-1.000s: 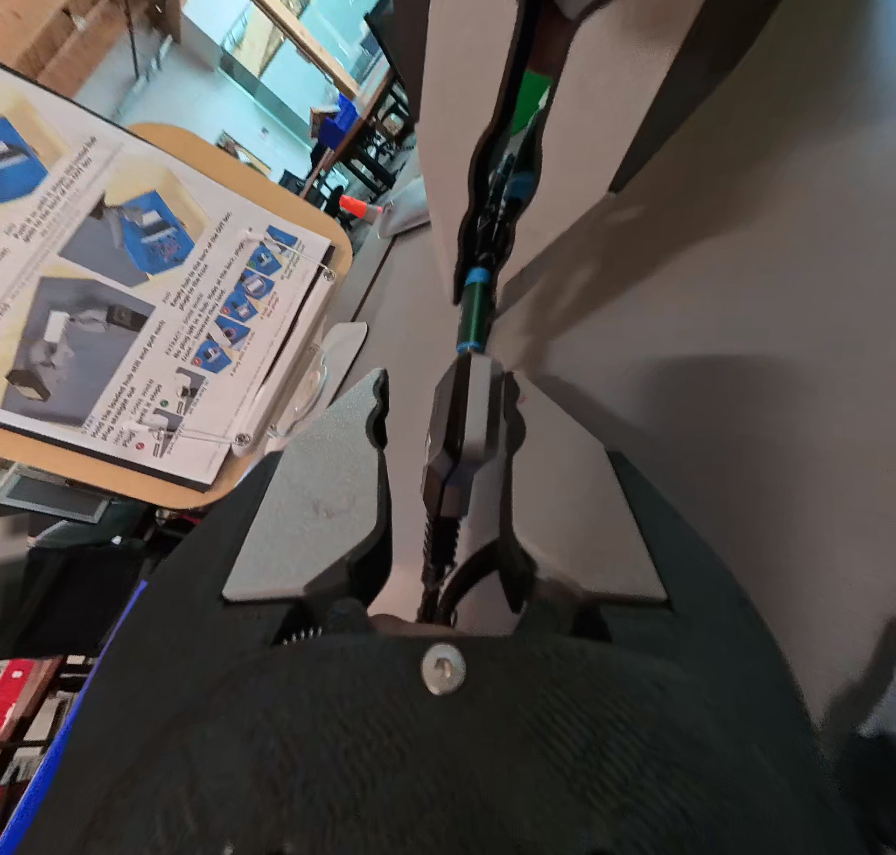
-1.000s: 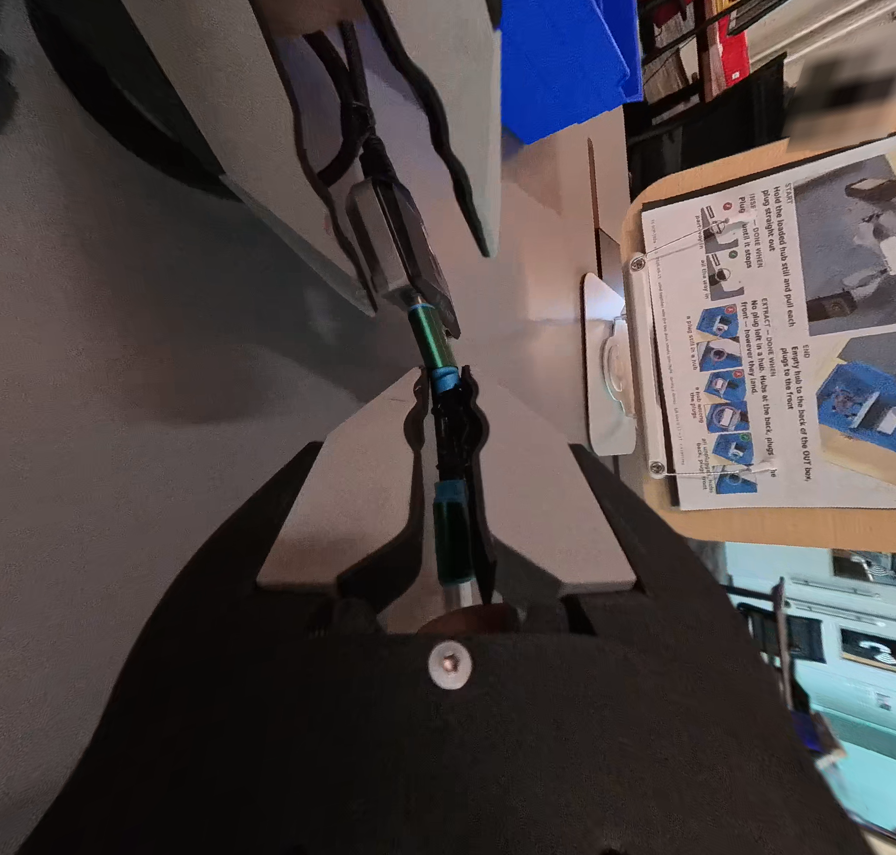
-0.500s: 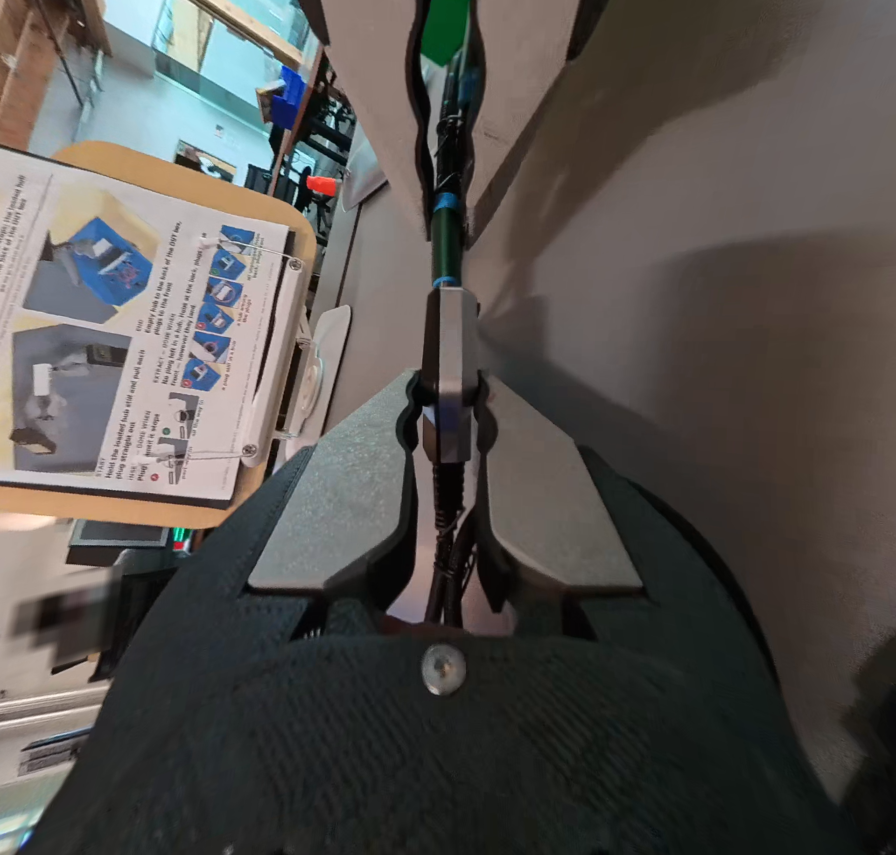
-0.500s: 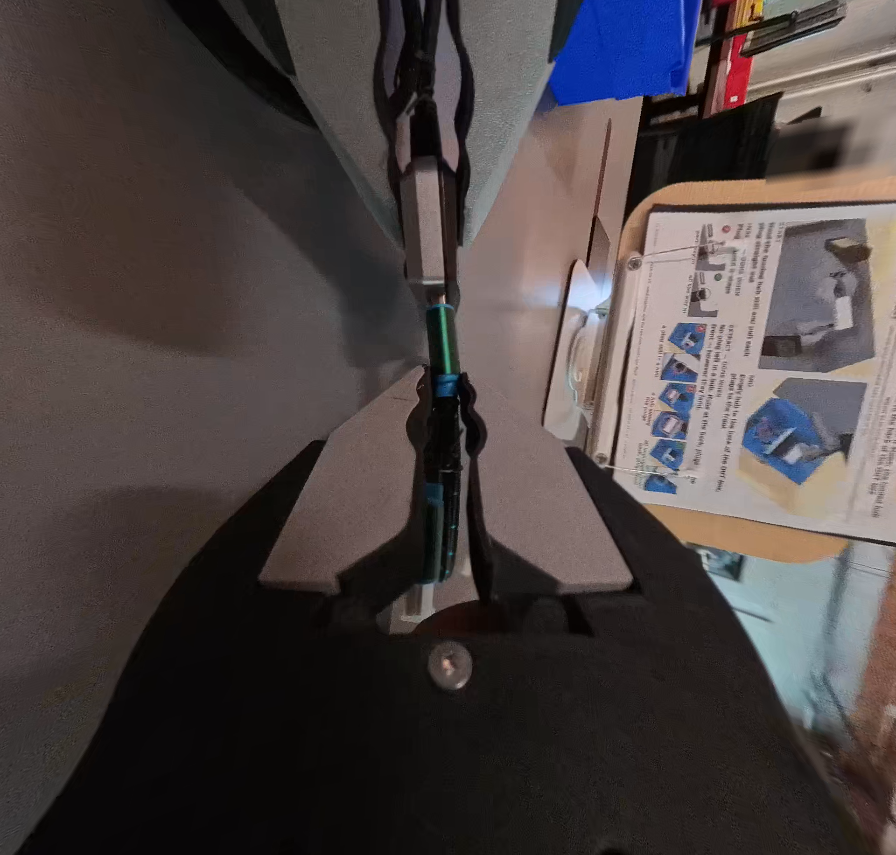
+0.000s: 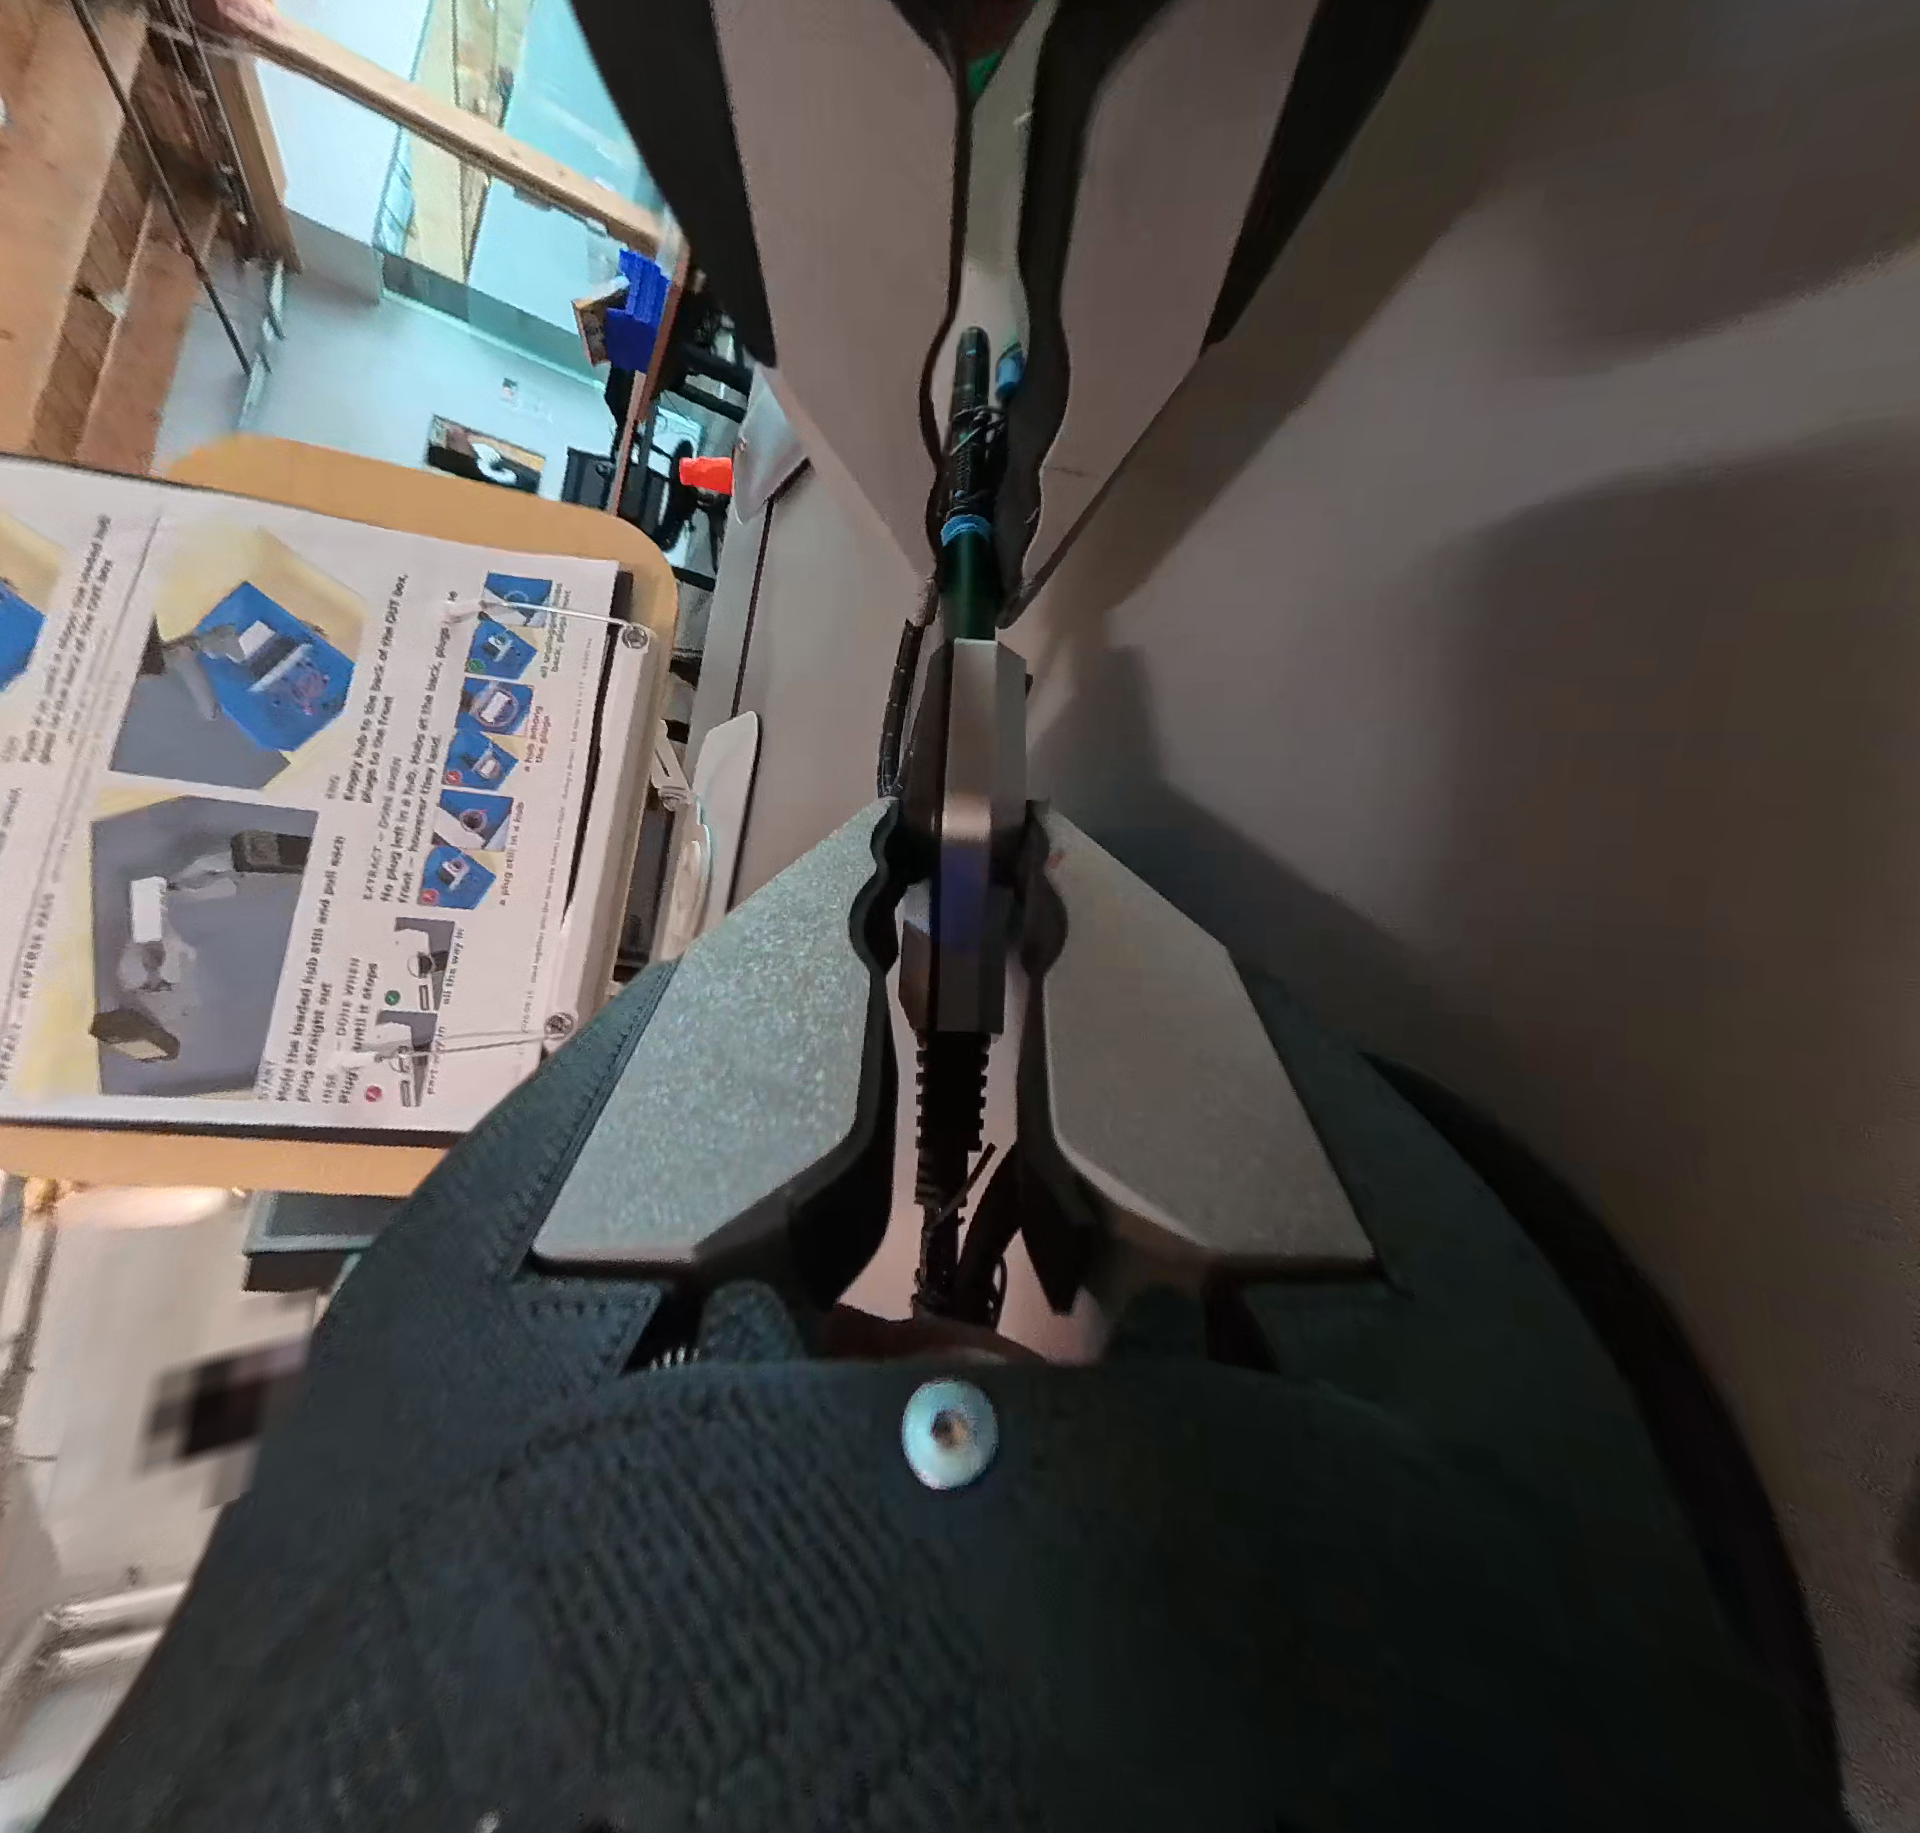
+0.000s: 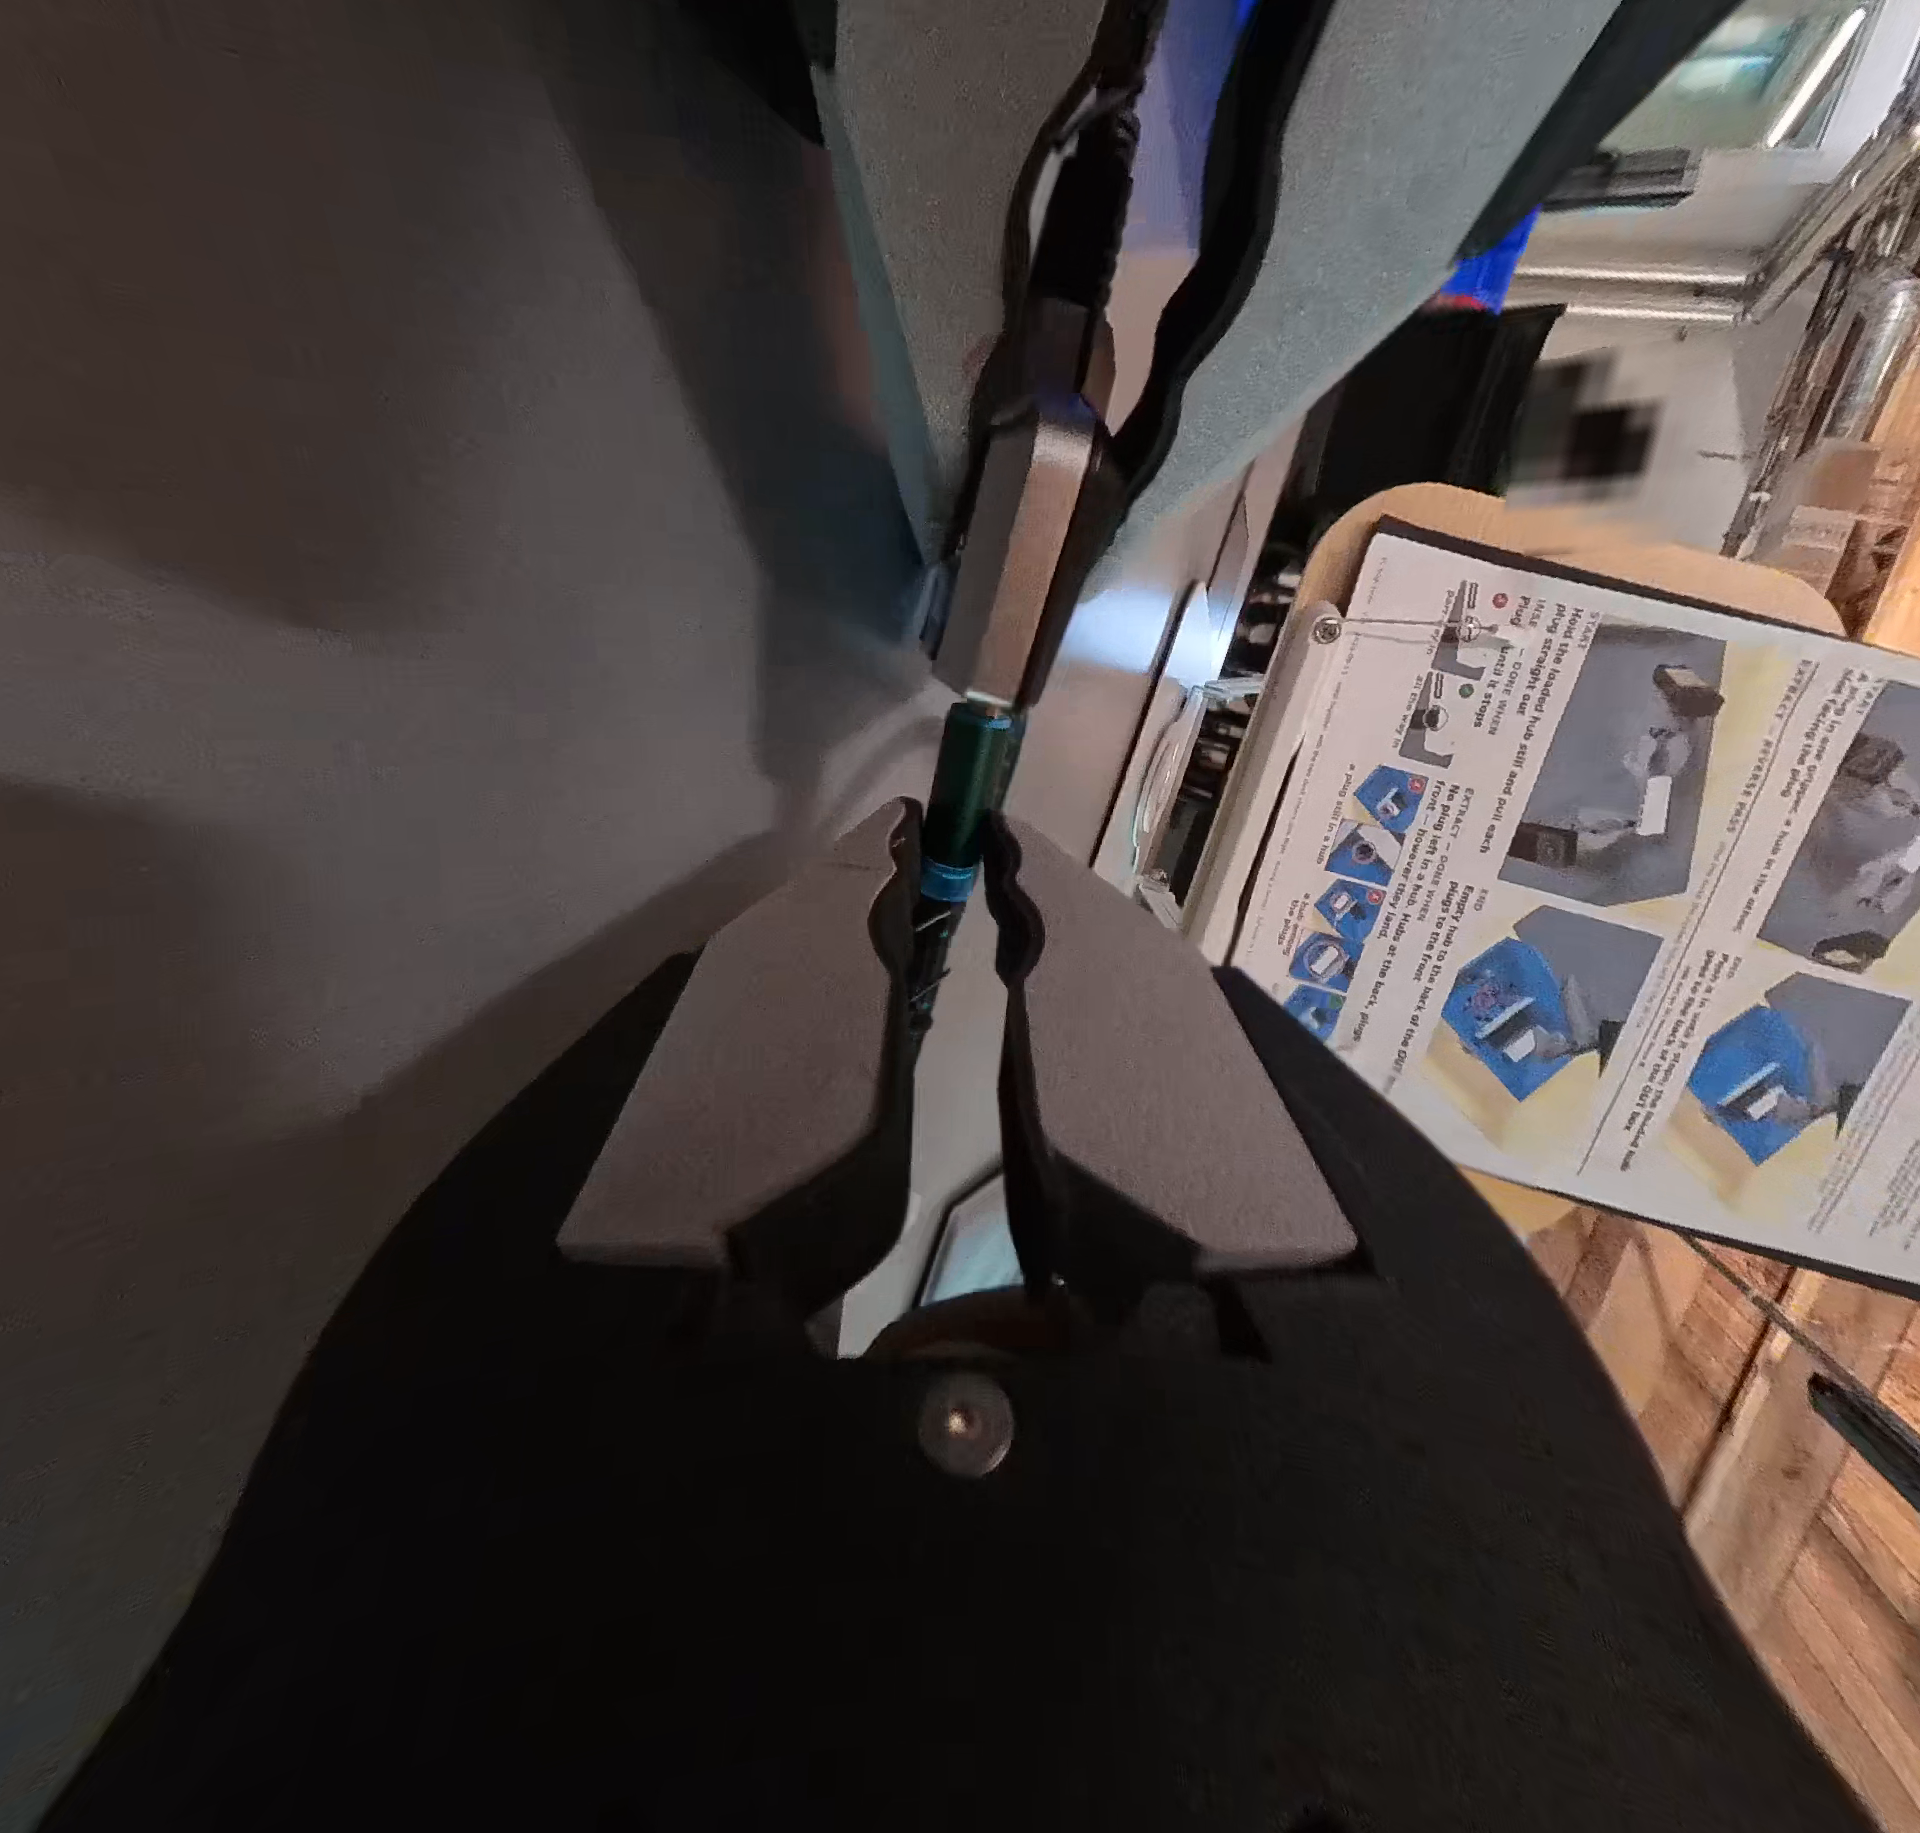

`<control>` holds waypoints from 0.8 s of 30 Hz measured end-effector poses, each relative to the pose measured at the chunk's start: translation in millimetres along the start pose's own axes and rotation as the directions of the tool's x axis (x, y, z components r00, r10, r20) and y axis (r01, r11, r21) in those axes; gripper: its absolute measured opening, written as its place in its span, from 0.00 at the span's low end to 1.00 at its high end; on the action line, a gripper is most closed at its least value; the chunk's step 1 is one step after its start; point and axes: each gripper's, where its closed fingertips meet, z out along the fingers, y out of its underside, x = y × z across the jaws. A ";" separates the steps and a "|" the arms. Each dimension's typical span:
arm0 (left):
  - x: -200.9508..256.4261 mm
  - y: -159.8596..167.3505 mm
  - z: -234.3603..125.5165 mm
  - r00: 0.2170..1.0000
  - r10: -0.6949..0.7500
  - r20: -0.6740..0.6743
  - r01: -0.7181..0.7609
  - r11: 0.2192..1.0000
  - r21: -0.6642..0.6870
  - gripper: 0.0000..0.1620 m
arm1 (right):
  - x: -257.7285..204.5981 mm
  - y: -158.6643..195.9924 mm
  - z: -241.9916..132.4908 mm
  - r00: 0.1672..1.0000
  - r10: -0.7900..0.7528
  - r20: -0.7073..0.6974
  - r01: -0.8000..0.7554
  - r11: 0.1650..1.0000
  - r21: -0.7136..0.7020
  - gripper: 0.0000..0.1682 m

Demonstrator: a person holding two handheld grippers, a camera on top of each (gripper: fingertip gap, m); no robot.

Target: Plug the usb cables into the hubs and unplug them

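Grey hub [image 5: 961,848] pinched in left gripper [image 5: 956,874]; right gripper [image 6: 951,874] pinching green plug [image 6: 966,796], seated in hub.

A printed sheet [image 5: 312,796] with photos lies on a tan round-cornered board [image 5: 649,578], left of the grey table [image 5: 1558,848] in the left wrist view and right of it in the right wrist view. A clear stand foot [image 5: 727,775] sits just beside the board. Far off are blue bins [image 5: 639,313], a small orange object [image 5: 704,474] and a wooden beam [image 5: 436,121]. Wood planks [image 6: 1714,1471] lie near right.
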 end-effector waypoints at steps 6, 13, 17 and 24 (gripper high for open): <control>-15.1 -4.7 -10.6 0.985 0.117 0.128 -0.128 0.988 0.085 0.11 | 15.2 -8.2 -12.5 0.990 0.130 -0.047 -0.122 0.981 0.152 0.05; -24.6 -19.5 -13.0 0.946 0.199 0.256 -0.230 0.968 0.098 0.12 | 29.5 -18.1 -28.1 0.966 0.062 -0.252 -0.025 0.988 0.150 0.06; -36.6 -36.7 -16.2 0.966 0.002 0.257 -0.052 0.981 0.187 0.16 | 39.7 -4.8 -26.0 0.963 0.162 -0.214 -0.144 0.985 0.098 0.05; -116.2 -62.2 -86.5 0.819 -0.507 0.270 0.331 0.801 0.499 0.28 | 94.8 57.0 -70.8 0.891 0.312 -0.330 -0.332 0.943 -0.004 0.05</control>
